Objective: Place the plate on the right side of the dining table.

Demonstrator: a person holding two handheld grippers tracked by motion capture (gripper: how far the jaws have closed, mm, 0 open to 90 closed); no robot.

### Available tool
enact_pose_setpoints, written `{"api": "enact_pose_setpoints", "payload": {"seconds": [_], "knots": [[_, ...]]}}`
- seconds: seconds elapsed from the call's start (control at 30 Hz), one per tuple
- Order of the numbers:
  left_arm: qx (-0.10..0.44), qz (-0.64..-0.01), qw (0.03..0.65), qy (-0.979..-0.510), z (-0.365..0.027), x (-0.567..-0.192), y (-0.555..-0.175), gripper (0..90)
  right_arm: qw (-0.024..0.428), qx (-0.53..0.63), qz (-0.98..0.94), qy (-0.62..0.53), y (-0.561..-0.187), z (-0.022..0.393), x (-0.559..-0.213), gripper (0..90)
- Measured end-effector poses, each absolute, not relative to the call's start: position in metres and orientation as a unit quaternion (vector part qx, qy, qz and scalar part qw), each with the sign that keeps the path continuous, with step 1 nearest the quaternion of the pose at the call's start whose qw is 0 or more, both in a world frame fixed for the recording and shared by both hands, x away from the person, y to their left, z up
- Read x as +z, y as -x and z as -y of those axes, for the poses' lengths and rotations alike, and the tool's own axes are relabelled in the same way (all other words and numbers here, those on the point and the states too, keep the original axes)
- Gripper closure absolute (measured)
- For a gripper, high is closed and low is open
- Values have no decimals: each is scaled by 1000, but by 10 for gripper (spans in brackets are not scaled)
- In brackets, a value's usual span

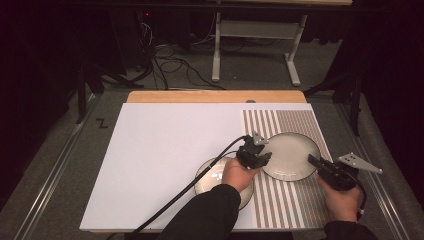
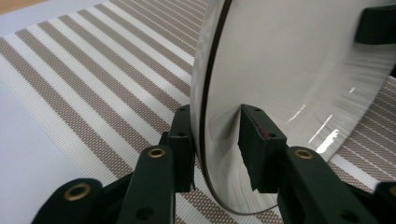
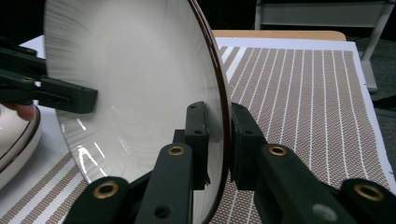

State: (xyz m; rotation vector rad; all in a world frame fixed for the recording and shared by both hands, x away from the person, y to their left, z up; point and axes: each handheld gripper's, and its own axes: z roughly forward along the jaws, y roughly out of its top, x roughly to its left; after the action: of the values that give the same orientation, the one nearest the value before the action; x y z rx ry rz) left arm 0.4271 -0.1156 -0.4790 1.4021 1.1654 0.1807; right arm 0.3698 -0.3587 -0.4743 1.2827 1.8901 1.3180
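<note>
A white plate with a dark rim [image 1: 291,155] is held between both grippers over the striped placemat [image 1: 295,202]. My left gripper [image 1: 261,152] is shut on its left edge, and in the left gripper view the rim [image 2: 204,93] sits between the pads of that gripper [image 2: 217,123]. On the plate's right edge my right gripper [image 1: 314,161] is shut. The right gripper view has the plate [image 3: 140,79] standing edge-on between the jaws [image 3: 219,119]. A second white plate [image 1: 212,180] lies flat under the left hand.
The placemat [image 3: 303,93] covers the right part of a white board [image 1: 165,150] that lies on a wooden table [image 1: 215,96]. Cables and a table frame [image 1: 255,30] are on the floor beyond. A black cable [image 1: 190,187] trails from the left gripper across the board.
</note>
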Motion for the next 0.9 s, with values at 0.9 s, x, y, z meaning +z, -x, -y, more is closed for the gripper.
{"api": "enact_pose_setpoints", "payload": {"seconds": [0.9], "knots": [[110, -503, 662, -545, 8, -452, -399, 466, 234, 472, -689, -498, -373, 359, -473, 834]]}}
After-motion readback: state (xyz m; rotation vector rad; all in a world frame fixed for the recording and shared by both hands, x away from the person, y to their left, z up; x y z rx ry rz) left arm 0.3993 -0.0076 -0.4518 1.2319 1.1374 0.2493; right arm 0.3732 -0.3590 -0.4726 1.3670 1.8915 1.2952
